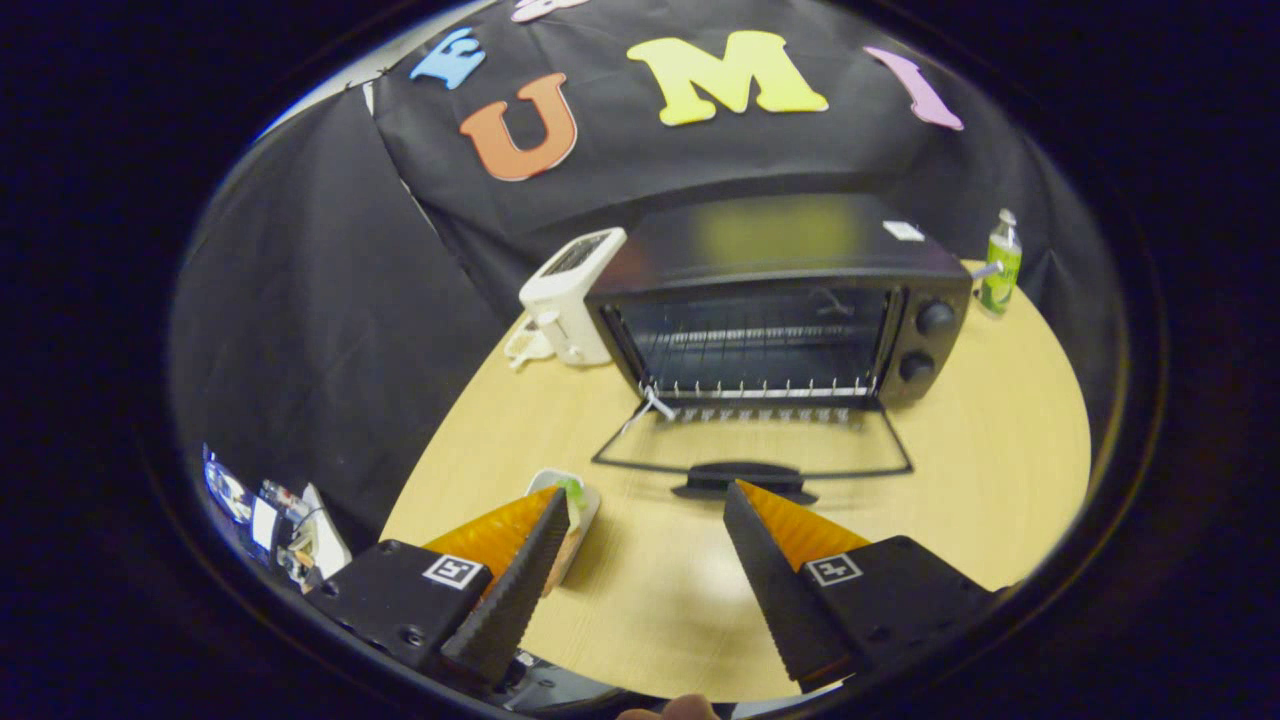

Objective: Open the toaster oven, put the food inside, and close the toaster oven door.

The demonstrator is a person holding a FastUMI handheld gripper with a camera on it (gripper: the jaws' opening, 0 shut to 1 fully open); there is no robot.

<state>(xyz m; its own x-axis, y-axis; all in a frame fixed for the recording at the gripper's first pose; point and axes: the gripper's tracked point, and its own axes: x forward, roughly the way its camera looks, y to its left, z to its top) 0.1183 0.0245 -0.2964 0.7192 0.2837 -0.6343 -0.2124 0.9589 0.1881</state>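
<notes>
Gripper view: the oven (780, 300) stands at the back of the bench (1000, 430), its door (752, 450) already dropped flat toward the tool (648, 498), rack bare inside. The tool's fingers are spread wide and pinch nothing. The food (572, 515) lies on a small white plate just beyond and partly behind the left finger (515, 590), well short of the door.

The step in hand looks to be picking up the food. To do it well, swing the tool left so the food sits squarely between the fingers, come down low, and close on the food itself, not the plate rim. Then carry it high enough to clear the door handle (745, 478).

Most of the food is hidden by the left finger, so its kind and shape are hard to tell; a green bit shows on top. A white toaster (570, 295) and a green bottle (1000, 262) flank the oven.
</notes>
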